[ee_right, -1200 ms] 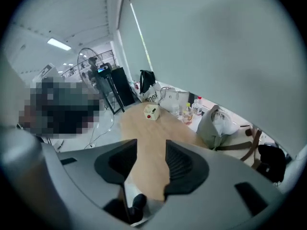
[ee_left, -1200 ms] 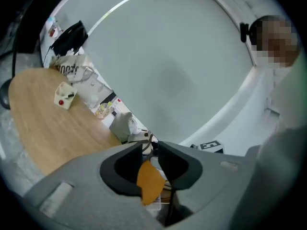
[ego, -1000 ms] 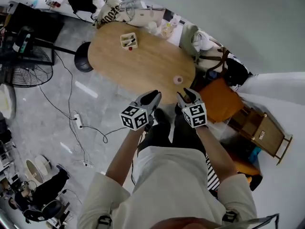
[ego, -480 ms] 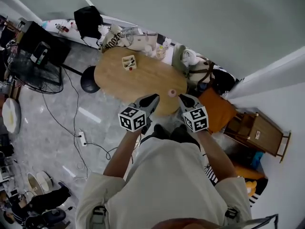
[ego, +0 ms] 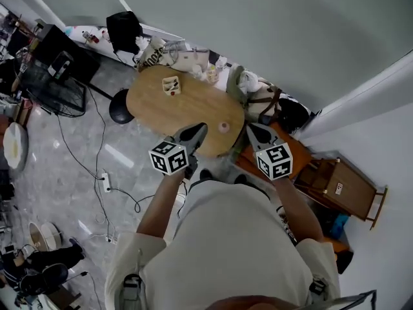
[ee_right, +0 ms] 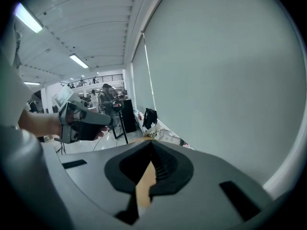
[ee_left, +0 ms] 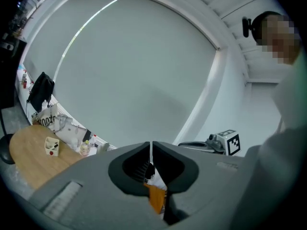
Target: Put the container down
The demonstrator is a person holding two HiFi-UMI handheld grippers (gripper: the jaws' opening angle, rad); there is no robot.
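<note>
2 grippers up, both empty: left gripper (ego: 195, 131) and right gripper (ego: 253, 129) jaws just closed, pressed together on nothing. Small pink container (ego: 223, 127) sits on worktop (ego: 161, 108) near its edge, so I judge task done, nothing left.

The table (ego: 187, 112) is tan, the container (ego: 171, 85) cream, the stool (ego: 120, 110) black, the floor (ego: 64, 166) marbled grey.

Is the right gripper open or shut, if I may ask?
Shut, just closed: on the right gripper the fingers meet, nothing between.
</note>
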